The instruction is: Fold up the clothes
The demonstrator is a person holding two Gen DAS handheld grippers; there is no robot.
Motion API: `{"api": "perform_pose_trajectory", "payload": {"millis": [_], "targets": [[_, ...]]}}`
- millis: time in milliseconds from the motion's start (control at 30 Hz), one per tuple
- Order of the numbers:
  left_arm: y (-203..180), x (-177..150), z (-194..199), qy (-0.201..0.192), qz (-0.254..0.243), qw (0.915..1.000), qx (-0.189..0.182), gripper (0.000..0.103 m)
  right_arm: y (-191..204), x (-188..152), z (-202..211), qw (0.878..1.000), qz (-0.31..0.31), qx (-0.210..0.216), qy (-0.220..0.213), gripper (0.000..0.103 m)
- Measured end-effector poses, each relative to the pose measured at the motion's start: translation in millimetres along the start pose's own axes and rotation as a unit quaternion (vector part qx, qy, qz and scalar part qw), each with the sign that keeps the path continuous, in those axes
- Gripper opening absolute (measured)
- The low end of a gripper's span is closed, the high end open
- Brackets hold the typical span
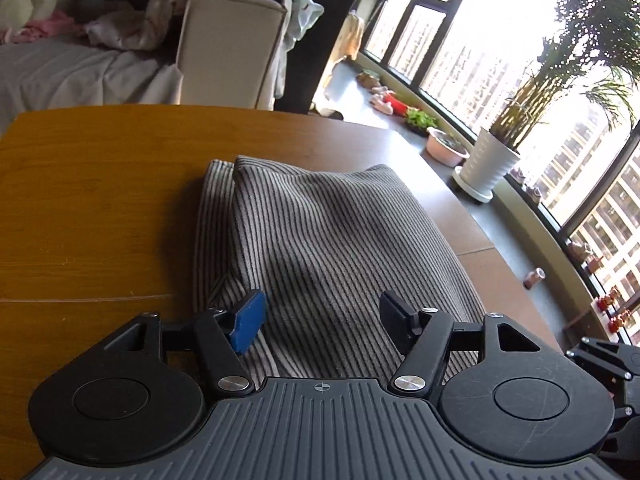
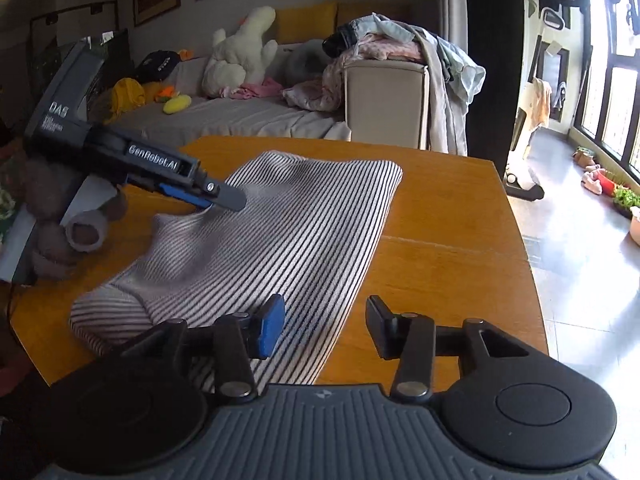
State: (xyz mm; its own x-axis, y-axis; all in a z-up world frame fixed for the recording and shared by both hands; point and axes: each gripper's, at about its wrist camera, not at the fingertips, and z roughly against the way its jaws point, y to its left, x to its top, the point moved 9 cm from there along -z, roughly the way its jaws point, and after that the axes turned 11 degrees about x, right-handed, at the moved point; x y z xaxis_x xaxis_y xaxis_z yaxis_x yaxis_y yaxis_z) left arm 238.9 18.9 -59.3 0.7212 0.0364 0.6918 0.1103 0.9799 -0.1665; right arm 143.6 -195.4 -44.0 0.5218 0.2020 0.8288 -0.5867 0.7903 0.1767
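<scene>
A grey and black striped garment point(image 1: 320, 236) lies folded on the wooden table point(image 1: 92, 184). My left gripper point(image 1: 324, 320) is open just above the garment's near part, jaws apart with cloth under them. In the right wrist view the garment point(image 2: 280, 232) stretches across the table point(image 2: 448, 248). The left gripper point(image 2: 228, 200) comes in from the left there, its tips low at the garment's left edge, where the cloth bunches. My right gripper point(image 2: 326, 326) is open over the garment's near right edge and holds nothing.
A brown plush toy point(image 2: 68, 232) sits at the table's left edge. Beyond the table are a bed with soft toys point(image 2: 240, 60), a beige chair piled with clothes point(image 2: 388, 96), and a window ledge with a potted palm point(image 1: 492, 160).
</scene>
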Motion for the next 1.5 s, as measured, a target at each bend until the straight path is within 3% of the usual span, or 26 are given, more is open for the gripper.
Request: {"api": "perform_pose_trajectory", "payload": {"millis": [167, 267, 400, 533, 667, 800, 900, 1000, 1100, 1300, 1400, 1500], "targets": [[-4.5, -16.2, 28.0, -0.01, -0.042, 0.9991, 0.004, 0.078, 18.0, 14.6, -0.7, 0.999, 0.001, 0.037, -0.02, 0.045], [-6.3, -33.6, 32.9, 0.008, -0.055, 0.9984, 0.002, 0.066, 31.7, -6.7, -21.7, 0.998, 0.017, 0.05, 0.016, 0.045], [-6.2, -49.0, 34.8, 0.017, -0.065, 0.9976, 0.015, 0.064, 25.4, -16.1, -28.8, 0.998, 0.012, 0.052, 0.019, 0.049], [-14.8, -54.7, 33.3, 0.028, -0.054, 0.9981, -0.002, 0.064, 8.2, -14.0, -22.4, 0.999, 0.034, 0.018, 0.033, 0.059], [-32.8, -64.6, 35.3, 0.022, -0.076, 0.9968, -0.016, 0.07, -3.5, -14.4, -12.5, 0.999, 0.036, -0.007, 0.037, 0.06], [-29.5, -62.0, 40.7, 0.001, -0.095, 0.9954, 0.006, 0.07, 7.2, -13.7, -5.3, 0.998, 0.054, -0.01, 0.036, 0.061], [-13.4, -55.8, 45.3, -0.013, -0.089, 0.9953, 0.034, 0.071, 25.8, -14.6, -3.2, 0.996, 0.085, -0.003, 0.037, 0.061], [3.4, -52.2, 49.9, -0.017, -0.07, 0.9963, 0.048, 0.071, 29.8, -21.7, -9.9, 0.997, 0.066, 0.0, 0.042, 0.061], [9.3, -53.7, 57.3, -0.025, -0.06, 0.9967, 0.049, 0.076, 30.5, -29.3, -15.4, 0.999, 0.03, 0.0, 0.033, 0.062], [12.4, -59.4, 61.5, -0.031, -0.064, 0.9961, 0.052, 0.084, 40.6, -21.0, -8.5, 0.996, 0.075, -0.013, 0.039, 0.062], [17.2, -61.9, 62.5, -0.03, -0.055, 0.9966, 0.053, 0.086, 52.1, -14.6, 0.0, 0.996, 0.089, 0.005, 0.027, 0.062], [20.4, -64.0, 64.1, -0.03, -0.046, 0.9971, 0.052, 0.086, 57.9, -27.2, -7.9, 0.994, 0.099, 0.014, 0.053, 0.065]]}}
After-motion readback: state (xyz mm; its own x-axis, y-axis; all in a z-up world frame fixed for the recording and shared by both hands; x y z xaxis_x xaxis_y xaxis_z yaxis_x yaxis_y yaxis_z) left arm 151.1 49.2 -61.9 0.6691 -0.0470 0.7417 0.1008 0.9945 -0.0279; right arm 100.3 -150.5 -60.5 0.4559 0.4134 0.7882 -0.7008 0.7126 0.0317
